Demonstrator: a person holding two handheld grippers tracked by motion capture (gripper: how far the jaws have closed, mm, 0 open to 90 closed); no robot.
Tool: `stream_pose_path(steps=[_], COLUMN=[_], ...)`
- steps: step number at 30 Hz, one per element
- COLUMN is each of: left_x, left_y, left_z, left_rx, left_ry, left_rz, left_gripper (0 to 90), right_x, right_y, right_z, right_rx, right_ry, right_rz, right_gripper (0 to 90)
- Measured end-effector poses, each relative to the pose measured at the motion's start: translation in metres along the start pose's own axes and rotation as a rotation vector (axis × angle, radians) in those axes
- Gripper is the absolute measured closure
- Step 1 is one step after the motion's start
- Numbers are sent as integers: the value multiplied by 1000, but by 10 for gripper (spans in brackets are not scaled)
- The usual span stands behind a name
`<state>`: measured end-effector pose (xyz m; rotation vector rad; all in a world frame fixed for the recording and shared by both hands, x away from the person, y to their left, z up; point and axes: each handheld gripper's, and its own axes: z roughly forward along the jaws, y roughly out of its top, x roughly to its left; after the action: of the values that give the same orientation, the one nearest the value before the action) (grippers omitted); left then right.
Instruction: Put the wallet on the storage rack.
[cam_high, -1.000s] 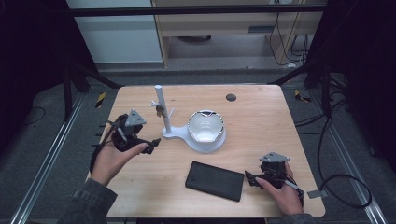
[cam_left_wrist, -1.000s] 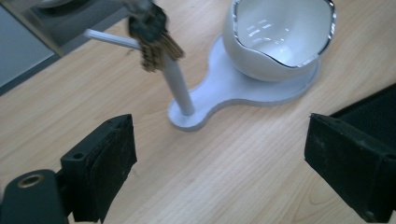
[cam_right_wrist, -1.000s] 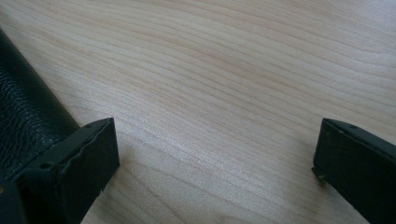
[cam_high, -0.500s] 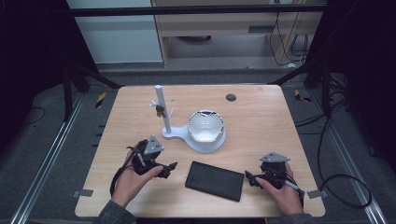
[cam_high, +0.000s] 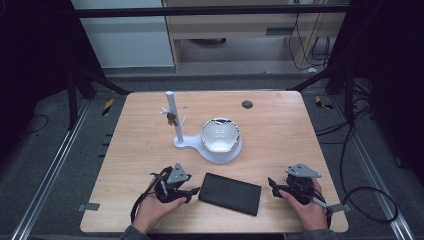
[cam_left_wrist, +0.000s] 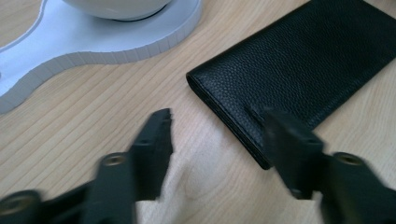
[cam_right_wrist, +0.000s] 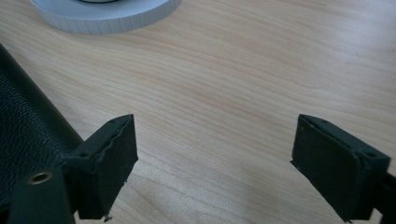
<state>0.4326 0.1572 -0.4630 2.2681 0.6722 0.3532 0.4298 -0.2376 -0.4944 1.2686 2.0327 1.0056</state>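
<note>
Having swung down from beside the stand (cam_high: 176, 125) to the wallet's (cam_high: 230, 193) near end, left gripper (cam_high: 192, 191) open-jawed, probably about to grip; right gripper (cam_high: 272, 183) open, waiting.

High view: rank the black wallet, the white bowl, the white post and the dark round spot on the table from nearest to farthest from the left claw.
1. Black wallet, just right of the left claw.
2. White bowl, beyond it, mid-table.
3. White post, farther back, left of the bowl.
4. Dark round spot, near the far edge.
</note>
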Motion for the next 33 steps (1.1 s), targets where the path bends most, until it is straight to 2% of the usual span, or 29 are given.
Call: stream_pose_path(steps=[3,5,8,18,23,27,33], left_x=[-1,-1,-3,-5,-7,-8,-10], left_y=[-2,-5,-6,-11,-11,-12,-12], left_z=[-2,-1,1,4,6,9,10], left_rx=[21,54,95,157,161,187,190], left_ry=[-12,-31,-33,-64,-68,-69,-76], left_rz=[6,10,16,33,40,59,66], left_gripper=[726,809,891,899,899,899,899], right_x=[0,1,2,3,3,3,3], right_y=[0,-1,-1,0,0,0,0], right_z=[-1,-1,-1,1,1,1,1], right_rx=[-8,-1,1,15,17,16,16], right_ry=[11,22,30,36,37,37,37], right_rz=[-17,-30,-41,-52,-52,-45,-51], right_gripper=[184,219,247,269,268,266,263])
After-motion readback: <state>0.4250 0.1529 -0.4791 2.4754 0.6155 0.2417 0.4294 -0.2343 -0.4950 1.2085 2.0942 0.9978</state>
